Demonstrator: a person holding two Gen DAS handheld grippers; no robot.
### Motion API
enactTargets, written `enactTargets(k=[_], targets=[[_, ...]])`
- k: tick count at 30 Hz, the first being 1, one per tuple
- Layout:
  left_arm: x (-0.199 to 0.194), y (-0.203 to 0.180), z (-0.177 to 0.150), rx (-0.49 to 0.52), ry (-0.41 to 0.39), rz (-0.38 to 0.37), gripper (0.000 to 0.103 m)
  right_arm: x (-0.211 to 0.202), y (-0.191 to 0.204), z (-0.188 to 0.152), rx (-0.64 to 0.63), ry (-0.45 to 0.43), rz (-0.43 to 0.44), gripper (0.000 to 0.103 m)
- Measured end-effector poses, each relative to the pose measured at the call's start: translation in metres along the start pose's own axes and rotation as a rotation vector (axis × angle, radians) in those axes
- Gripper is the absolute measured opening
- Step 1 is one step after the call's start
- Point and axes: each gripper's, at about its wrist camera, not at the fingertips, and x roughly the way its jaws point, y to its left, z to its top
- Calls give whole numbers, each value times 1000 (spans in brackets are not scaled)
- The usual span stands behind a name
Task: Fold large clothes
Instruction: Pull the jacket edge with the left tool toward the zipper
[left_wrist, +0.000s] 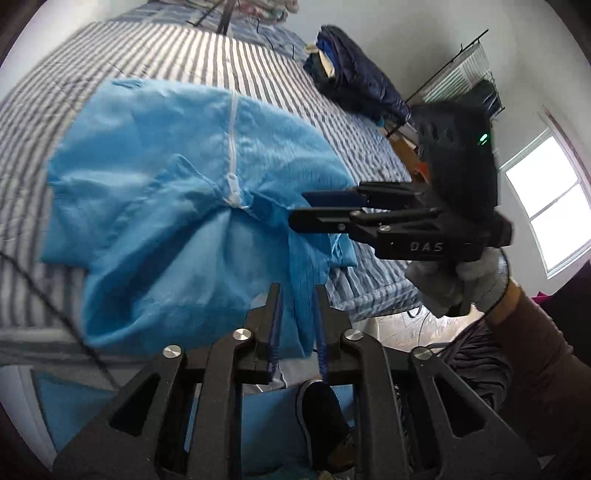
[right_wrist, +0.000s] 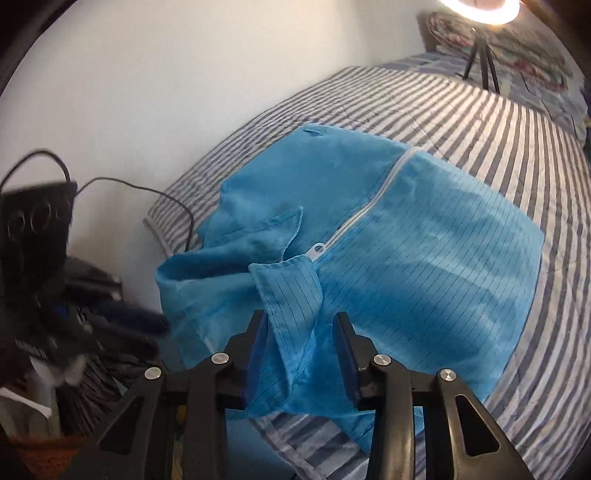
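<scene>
A light blue zip-front garment (left_wrist: 155, 192) lies crumpled on the striped bed (left_wrist: 147, 51), with its near edge hanging over the bed's side. My left gripper (left_wrist: 298, 291) is open, and a hanging strip of the blue cloth (left_wrist: 304, 295) sits loosely between its fingers. From the right, a gloved hand brings in my right gripper (left_wrist: 299, 209), its tips at the garment's edge. In the right wrist view the right gripper (right_wrist: 301, 325) is shut on a bunched fold of the garment (right_wrist: 424, 258) below the collar flap (right_wrist: 291, 280). The white zipper (right_wrist: 354, 221) runs up the middle. The left gripper (right_wrist: 147, 328) is a dark blur at the left.
A dark blue folded bundle (left_wrist: 354, 81) lies at the bed's far side. A tripod (right_wrist: 480, 62) with a ring light stands on the bed. A black device (right_wrist: 33, 221) with a cable sits by the wall. A window (left_wrist: 546, 206) is at the right, and a shoe (left_wrist: 321, 413) shows on the floor below.
</scene>
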Motion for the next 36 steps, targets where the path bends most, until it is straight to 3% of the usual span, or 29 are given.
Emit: enactTargets(k=[2, 9, 12, 15, 20, 23, 25, 28, 31, 35, 36], targets=[[11, 0, 2, -7, 3, -9, 29, 2, -5, 1, 17, 4, 3, 36], [33, 15, 7, -82, 22, -62, 29, -5, -15, 1, 86, -24, 64, 36], [39, 19, 4, -99, 35, -76, 5, -11, -13, 2, 97, -41, 87, 38], [40, 16, 0, -80, 28, -61, 3, -14, -9, 4, 80, -48, 81, 40], [36, 14, -1, -73, 11, -73, 1, -4, 5, 8, 35, -13, 52, 54], [39, 12, 0, -63, 10, -72, 0, 2, 8, 9, -6, 4, -29, 53], [41, 10, 0, -52, 16, -64, 0, 6, 6, 9, -14, 10, -109, 32], [46, 8, 0, -37, 27, -60, 0, -3, -5, 13, 24, -30, -225, 31], [43, 6, 1, -25, 27, -54, 1, -7, -8, 14, -23, -26, -387, 31], [21, 7, 7, -31, 20, -100, 1, -23, -8, 12, 11, -80, -368, 31], [8, 6, 10, -13, -8, -85, 6, -31, -7, 11, 9, -107, -355, 31]])
